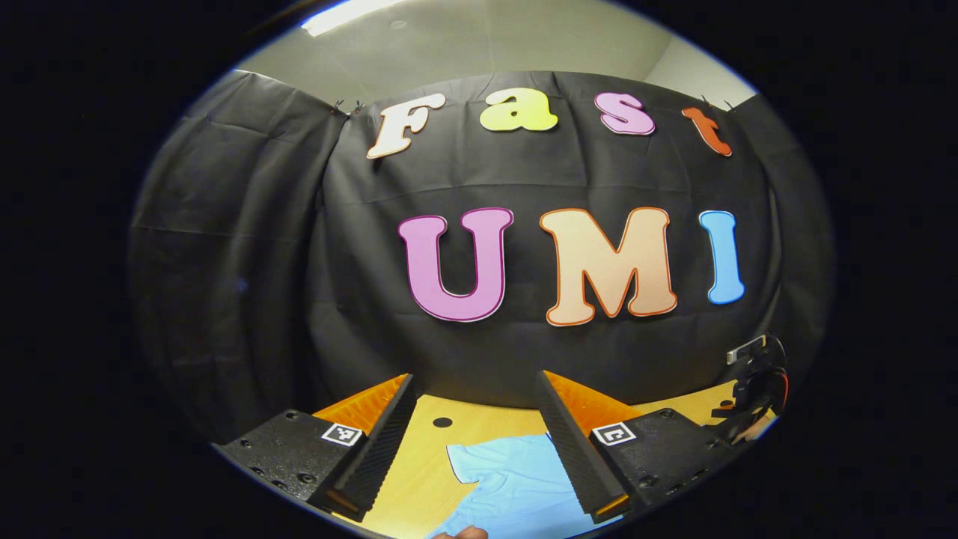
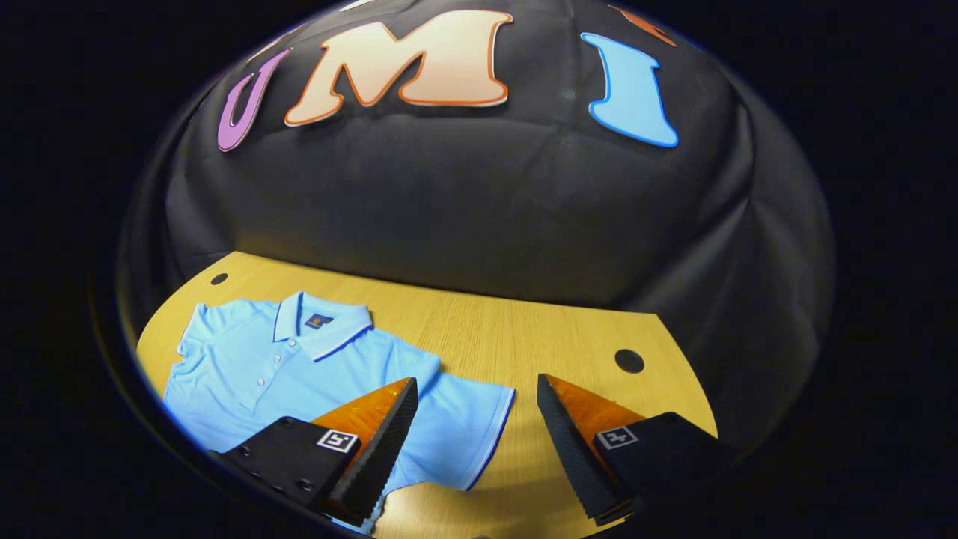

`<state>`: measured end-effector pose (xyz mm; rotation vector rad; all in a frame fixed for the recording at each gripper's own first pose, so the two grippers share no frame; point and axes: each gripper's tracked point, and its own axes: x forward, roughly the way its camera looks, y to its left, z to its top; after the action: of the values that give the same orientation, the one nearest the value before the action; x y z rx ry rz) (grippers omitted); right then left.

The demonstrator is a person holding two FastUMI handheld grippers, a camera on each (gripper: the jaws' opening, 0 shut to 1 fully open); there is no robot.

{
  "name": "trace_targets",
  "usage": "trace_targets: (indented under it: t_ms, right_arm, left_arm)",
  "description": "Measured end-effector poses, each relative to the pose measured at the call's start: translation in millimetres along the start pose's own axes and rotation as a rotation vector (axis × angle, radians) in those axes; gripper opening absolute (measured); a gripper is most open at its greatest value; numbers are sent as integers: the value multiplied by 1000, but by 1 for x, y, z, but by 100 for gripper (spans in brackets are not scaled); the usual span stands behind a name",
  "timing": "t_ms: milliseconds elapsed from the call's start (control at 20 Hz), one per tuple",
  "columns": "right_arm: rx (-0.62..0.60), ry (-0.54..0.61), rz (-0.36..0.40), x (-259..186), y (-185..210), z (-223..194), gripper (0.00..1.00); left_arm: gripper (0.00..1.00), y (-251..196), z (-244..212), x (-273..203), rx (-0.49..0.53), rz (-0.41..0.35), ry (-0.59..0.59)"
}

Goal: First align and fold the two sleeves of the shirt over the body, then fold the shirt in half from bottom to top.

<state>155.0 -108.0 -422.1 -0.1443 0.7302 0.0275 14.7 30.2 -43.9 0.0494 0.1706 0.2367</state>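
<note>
A light blue polo shirt [image 2: 299, 367] lies flat, front up, on the wooden table [image 2: 524, 329], its collar [image 2: 322, 323] toward the black cloth wall. One short sleeve [image 2: 468, 427] is spread out sideways, and my right gripper [image 2: 474, 382] hovers open above it, one finger over the sleeve and the other over bare wood. In the left gripper view, my left gripper [image 1: 474, 378] is open and empty above the table, with a sleeve of the shirt [image 1: 509, 479] lying below and between its fingers. The right gripper [image 1: 756, 382] shows at the far right edge.
The black cloth wall [image 2: 479, 209] stands close behind the table. Round holes [image 2: 629, 360] [image 2: 218, 278] pierce the tabletop near its far corners. Bare wood lies to the right of the shirt. A fingertip of a hand [image 1: 464, 533] shows at the bottom edge.
</note>
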Motion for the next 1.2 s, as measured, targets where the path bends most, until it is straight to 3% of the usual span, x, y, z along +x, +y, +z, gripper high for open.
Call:
trace_targets:
  t_ms: [500,750,1000,1100,1200]
  right_arm:
    - [69,156,-1,43,4,-59,100]
    - [57,184,-44,51,-1,-71,100]
    - [116,199,-28,53,4,-75,100]
    - [174,189,-21,57,7,-75,95]
    - [177,179,9,54,16,-75,64]
  left_arm:
    - [95,-5,-15,8,14,17,51]
    - [95,-7,-20,12,13,15,63]
    - [95,-12,-29,17,7,3,86]
    - [95,-15,-33,16,5,-5,102]
    - [95,-17,-31,15,-1,-12,99]
